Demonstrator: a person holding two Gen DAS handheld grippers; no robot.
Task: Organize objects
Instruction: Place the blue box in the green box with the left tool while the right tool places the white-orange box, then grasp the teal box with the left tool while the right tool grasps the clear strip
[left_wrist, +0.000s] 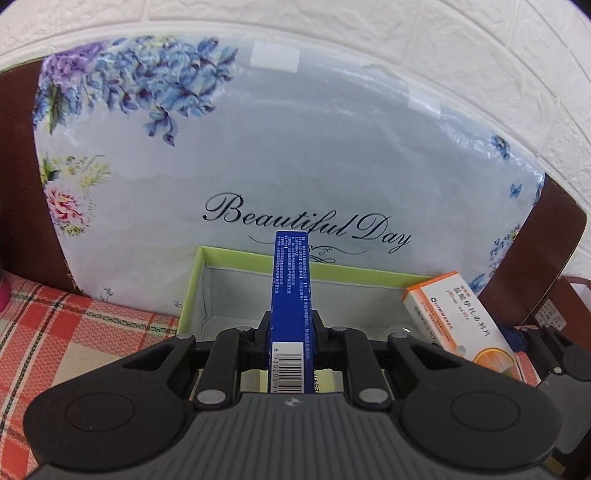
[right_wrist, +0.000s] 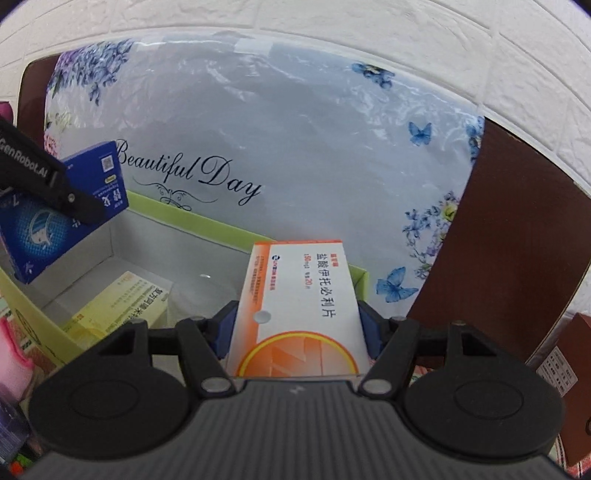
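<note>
My left gripper (left_wrist: 290, 325) is shut on a blue medicine box (left_wrist: 290, 295), held on edge, barcode end toward the camera, above the near wall of a green-rimmed open box (left_wrist: 258, 258). In the right wrist view the same blue box (right_wrist: 55, 218) hangs at the left, pinched by a black finger (right_wrist: 66, 195). My right gripper (right_wrist: 297, 325) is shut on a white and orange medicine box (right_wrist: 299, 306), held flat over the green box's right corner (right_wrist: 360, 280). That orange box (left_wrist: 458, 321) also shows at the right of the left wrist view. A yellow-green medicine box (right_wrist: 122, 306) lies inside the green box.
A floral "Beautiful Day" bag (left_wrist: 280, 155) leans against a brown headboard (right_wrist: 517, 229) and a white brick wall (right_wrist: 332, 22) behind the green box. A red plaid cloth (left_wrist: 74, 332) covers the surface. A brown box (right_wrist: 569, 369) stands at the right; a pink item (right_wrist: 14, 362) at the left.
</note>
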